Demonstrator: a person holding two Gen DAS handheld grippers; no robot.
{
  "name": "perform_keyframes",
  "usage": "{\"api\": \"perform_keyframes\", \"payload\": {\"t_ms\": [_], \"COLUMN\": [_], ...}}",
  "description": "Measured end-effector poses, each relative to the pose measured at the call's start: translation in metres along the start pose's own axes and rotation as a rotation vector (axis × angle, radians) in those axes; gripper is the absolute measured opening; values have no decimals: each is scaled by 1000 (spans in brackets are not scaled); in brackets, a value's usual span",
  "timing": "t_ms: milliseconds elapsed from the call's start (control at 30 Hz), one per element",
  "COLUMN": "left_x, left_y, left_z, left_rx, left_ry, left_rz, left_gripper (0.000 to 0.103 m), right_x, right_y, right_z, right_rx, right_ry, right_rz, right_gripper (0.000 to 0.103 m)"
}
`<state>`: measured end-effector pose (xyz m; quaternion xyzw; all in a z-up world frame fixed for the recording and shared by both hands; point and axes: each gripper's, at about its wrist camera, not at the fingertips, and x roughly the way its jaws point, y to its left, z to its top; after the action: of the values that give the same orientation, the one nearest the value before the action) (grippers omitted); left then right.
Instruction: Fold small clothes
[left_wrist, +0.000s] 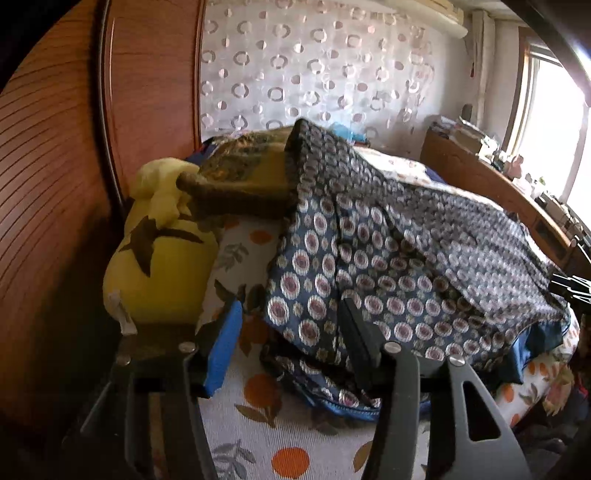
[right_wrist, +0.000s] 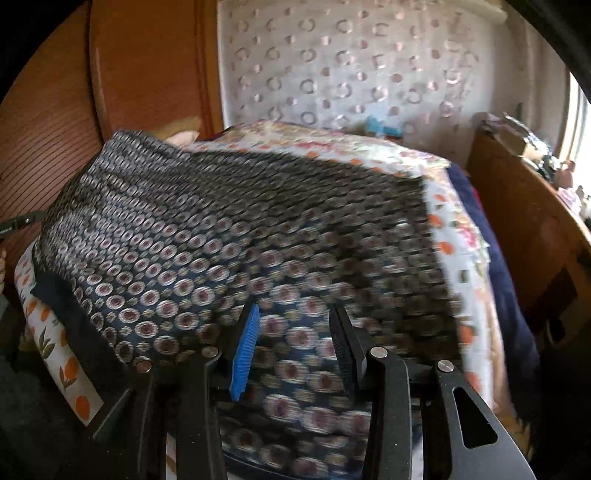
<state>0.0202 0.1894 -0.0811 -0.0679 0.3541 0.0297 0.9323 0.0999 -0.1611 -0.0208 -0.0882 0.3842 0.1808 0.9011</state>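
On the flowered bed sheet (left_wrist: 255, 413), both grippers, left (left_wrist: 291, 325) and right (right_wrist: 295, 325), are standing spread, holding nothing; smoothing the patterned garment (right_wrist: 229, 236) flat should come before regripping.

We look down along the left gripper (left_wrist: 291, 332), close over the bed's near left end, facing the curtain (left_wrist: 314, 66). From the right gripper (right_wrist: 293, 332) we sit tighter over the patterned garment (right_wrist: 221, 229), blurred. Both views share garment (left_wrist: 388, 266), orange-print sheet (left_wrist: 258, 413), curtain and wooden headboard (left_wrist: 55, 166).
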Motion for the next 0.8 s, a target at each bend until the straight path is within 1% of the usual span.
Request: {"api": "perform_keyframes", "payload": {"t_ms": [133, 300, 367, 433, 533, 700, 800], "left_x": [6, 11, 12, 14, 14, 15, 15], "left_y": [1, 0, -1, -1, -3, -5, -7], "left_z": [-8, -12, -12, -12, -14, -15, -16], "left_rx": [-10, -7, -8, -7, 2, 7, 12], "left_ry": [31, 48, 53, 59, 60, 55, 48], "left_rz": [7, 9, 11, 12, 17, 16, 12], "left_gripper": [55, 55, 55, 55, 55, 55, 53], "right_x": [16, 31, 31, 33, 28, 21, 19], "right_y": [11, 21, 25, 23, 18, 19, 19], "right_z": [-4, -7, -9, -9, -15, -22, -25], "right_rx": [-22, -55, -45, -20, 4, 10, 7], "right_ry": [11, 42, 40, 39, 20, 9, 12], "right_rz": [14, -7, -11, -10, -18, -22, -20], "right_gripper": [41, 41, 46, 50, 58, 61, 64]}}
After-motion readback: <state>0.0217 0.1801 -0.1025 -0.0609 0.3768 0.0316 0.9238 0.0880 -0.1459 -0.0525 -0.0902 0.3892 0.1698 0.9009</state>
